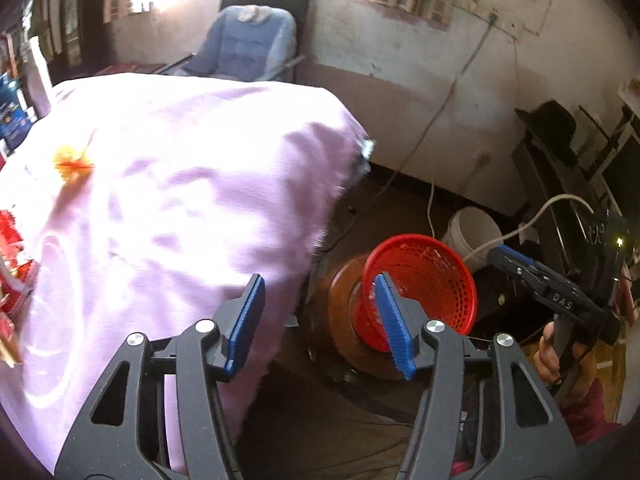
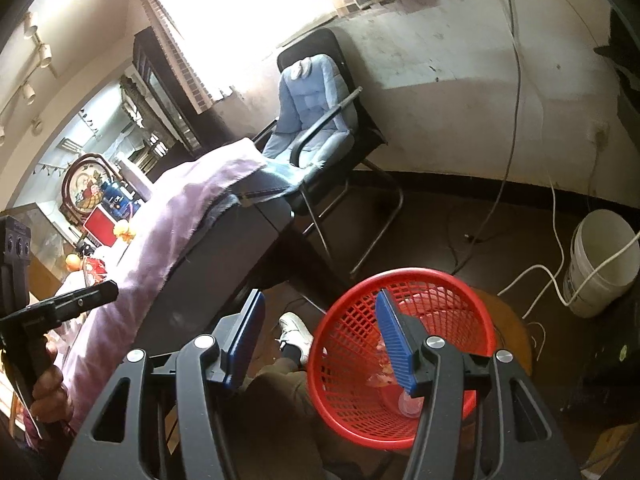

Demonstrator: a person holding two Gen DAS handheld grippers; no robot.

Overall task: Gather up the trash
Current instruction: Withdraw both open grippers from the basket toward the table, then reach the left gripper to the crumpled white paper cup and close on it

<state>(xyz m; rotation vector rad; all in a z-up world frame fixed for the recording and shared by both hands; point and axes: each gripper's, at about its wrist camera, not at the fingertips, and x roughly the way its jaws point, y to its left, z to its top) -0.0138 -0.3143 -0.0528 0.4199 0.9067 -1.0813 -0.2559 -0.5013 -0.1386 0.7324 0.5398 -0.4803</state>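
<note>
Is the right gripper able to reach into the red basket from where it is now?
Probably yes. The right gripper is open and empty, above the red basket, whose mouth faces it. Nothing lies between; one of its fingers already overlaps the rim in the right wrist view.

Red basket [image 2: 400, 356] mouth stands unobstructed beside the draped table [image 1: 180, 200].

Red wrappers [image 1: 12, 264] cut off by left frame edge, blurred; kind not readable. Yellow-orange scrap [image 1: 72, 162] on lilac cloth [image 1: 192, 184] smeared by glare. Red basket [image 2: 404, 356] partly covered by blue pad [image 2: 394, 346] of right gripper [image 2: 320, 340]; contents at bottom indistinct through mesh. Wooden stool [image 1: 340, 300] mostly hidden under basket. Left gripper [image 2: 86, 294] seen side-on in right view, jaw state hidden.
</note>
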